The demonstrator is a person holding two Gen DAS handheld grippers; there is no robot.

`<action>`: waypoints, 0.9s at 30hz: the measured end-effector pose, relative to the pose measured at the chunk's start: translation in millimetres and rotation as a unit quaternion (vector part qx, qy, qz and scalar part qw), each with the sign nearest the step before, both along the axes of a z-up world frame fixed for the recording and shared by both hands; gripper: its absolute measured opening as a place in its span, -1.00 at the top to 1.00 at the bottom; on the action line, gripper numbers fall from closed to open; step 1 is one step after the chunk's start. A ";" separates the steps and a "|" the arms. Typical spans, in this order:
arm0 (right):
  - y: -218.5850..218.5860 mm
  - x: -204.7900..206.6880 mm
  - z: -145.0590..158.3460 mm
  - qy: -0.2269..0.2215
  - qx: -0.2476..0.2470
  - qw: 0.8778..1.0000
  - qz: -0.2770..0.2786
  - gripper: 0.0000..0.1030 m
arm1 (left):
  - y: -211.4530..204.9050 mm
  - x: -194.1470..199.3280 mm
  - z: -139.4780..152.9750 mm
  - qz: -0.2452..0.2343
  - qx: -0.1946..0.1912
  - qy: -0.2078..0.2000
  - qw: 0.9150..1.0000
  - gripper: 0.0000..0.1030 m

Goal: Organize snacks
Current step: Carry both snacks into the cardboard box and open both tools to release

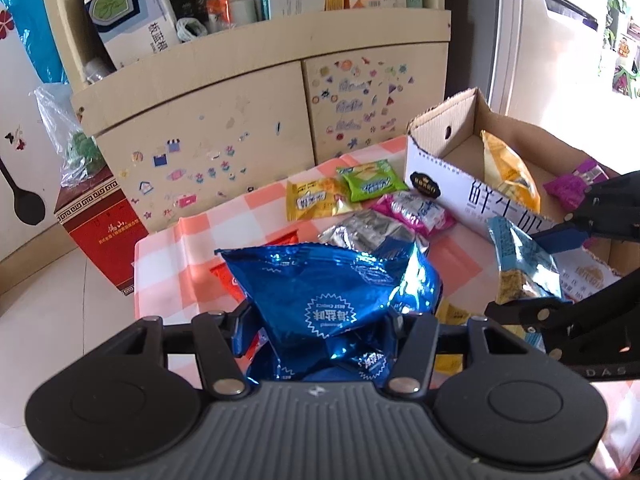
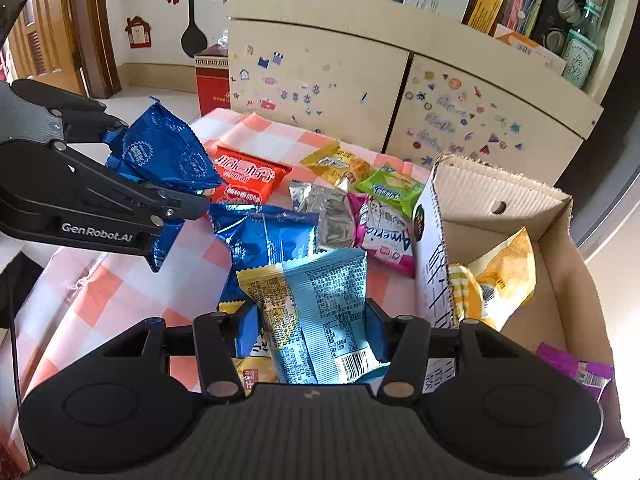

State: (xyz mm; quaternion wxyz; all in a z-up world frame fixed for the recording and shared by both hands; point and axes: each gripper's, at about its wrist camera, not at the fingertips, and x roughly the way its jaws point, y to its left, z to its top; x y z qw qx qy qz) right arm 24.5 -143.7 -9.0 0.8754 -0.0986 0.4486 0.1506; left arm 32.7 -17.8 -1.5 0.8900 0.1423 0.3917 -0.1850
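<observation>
Blue foil bag (image 1: 340,300) sits between left fingers (image 1: 240,328); light-blue packet (image 2: 324,320) between right fingers (image 2: 246,330).

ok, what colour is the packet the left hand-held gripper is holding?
Shiny metallic blue packet with white print, clamped in the left hand-held gripper; clearest in the left wrist view.

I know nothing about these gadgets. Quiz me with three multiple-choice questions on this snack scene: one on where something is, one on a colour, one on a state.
1. Where is the yellow chip bag?
A. inside the cardboard box
B. on the floor
C. on the cabinet shelf

2. What colour is the foil bag in the left gripper?
A. green
B. shiny blue
C. red

3. What is the right gripper doing?
A. hanging open and empty
B. lying on the table
C. clamped on a light blue snack packet

Answers: 1 A, it leans within the box walls. 2 B, blue foil shows between the fingers. 3 C, both fingers press the packet's sides.
</observation>
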 end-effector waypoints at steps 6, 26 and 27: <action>-6.9 2.2 8.0 -0.015 0.000 1.000 -0.012 -0.15 | -10.0 2.7 8.5 0.001 -0.007 -0.017 1.000 -0.10; -98.3 1.3 54.8 -0.084 0.024 0.984 -0.154 -0.16 | -69.8 13.1 22.6 -0.028 -0.063 -0.025 0.997 -0.10; -103.7 0.9 56.3 -0.086 0.027 0.982 -0.163 -0.16 | -73.7 13.6 23.6 -0.031 -0.069 -0.023 0.997 -0.10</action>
